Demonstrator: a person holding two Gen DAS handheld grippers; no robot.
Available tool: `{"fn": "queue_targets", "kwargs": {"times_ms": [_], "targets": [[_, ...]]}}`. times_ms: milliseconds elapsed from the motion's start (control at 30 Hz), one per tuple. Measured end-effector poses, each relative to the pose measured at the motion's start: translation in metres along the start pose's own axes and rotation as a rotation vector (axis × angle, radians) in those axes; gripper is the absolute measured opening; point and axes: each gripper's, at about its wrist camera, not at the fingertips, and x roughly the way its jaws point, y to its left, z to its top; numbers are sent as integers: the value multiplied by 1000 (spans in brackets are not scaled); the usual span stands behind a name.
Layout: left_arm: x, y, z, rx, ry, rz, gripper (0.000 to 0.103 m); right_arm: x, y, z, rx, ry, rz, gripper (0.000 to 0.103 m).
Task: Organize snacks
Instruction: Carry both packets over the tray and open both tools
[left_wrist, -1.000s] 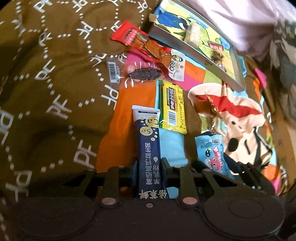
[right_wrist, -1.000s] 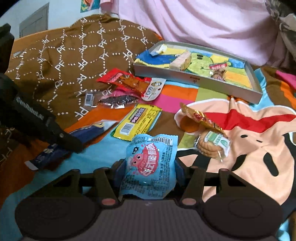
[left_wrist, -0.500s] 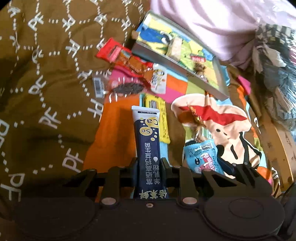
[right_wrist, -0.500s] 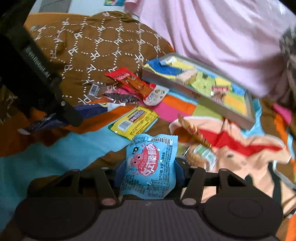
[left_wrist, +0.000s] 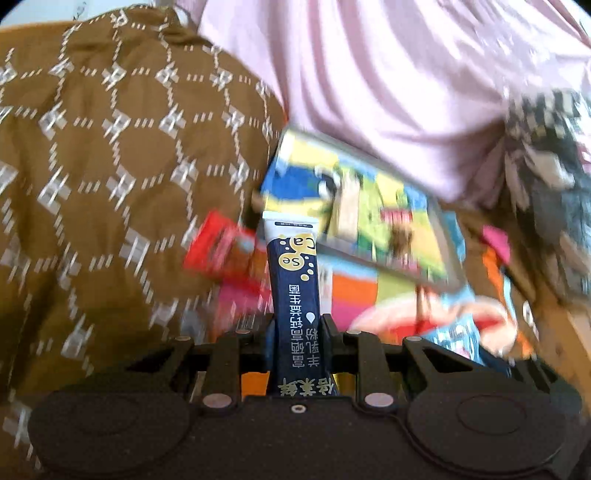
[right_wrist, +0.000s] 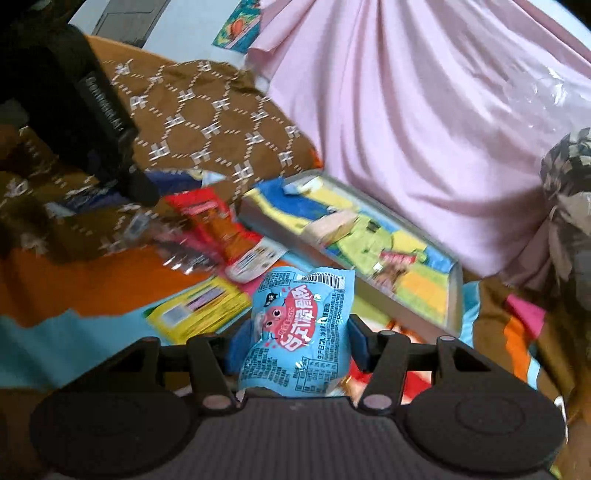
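While the left gripper (left_wrist: 297, 328) pinches the thin blue stick pack (left_wrist: 295, 295) | right gripper (right_wrist: 295, 332) squeezes the puffy blue bag (right_wrist: 295, 328) | both light, soft; hold middles.

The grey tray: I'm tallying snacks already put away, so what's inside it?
In the grey tray: a beige wrapped bar, a small red packet and something brown, blurred. Its patterned liner hides anything underneath.

A dark blue stick sachet (left_wrist: 295, 295) with a white top end stands upright, pinched at its lower part. A light blue puffy snack bag (right_wrist: 299, 332) with a red cartoon print is clamped at both sides, tilted slightly.
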Motion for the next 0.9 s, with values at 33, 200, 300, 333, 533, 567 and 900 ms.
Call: {"fn": "queue_targets", "kwargs": {"times_ms": [33, 200, 300, 333, 533, 567, 900], "targets": [[6, -3, 9, -6, -14, 2, 26, 5, -6, 4, -17, -10, 1, 59], [45, -23, 62, 11, -99, 17, 26, 33, -43, 27, -103, -34, 19, 59], [69, -33, 84, 34, -132, 25, 26, 58, -67, 46, -109, -8, 48, 59], [78, -37, 90, 46, -143, 32, 26, 67, -74, 53, -105, -2, 50, 60], [135, -51, 113, 112, -144, 34, 26, 120, -109, 73, 43, -26, -16, 60], [145, -54, 116, 123, -140, 37, 26, 127, -111, 72, 57, -33, -28, 60], [200, -50, 118, 190, -63, 64, 26, 190, -114, 57, 169, 19, -16, 60]]}}
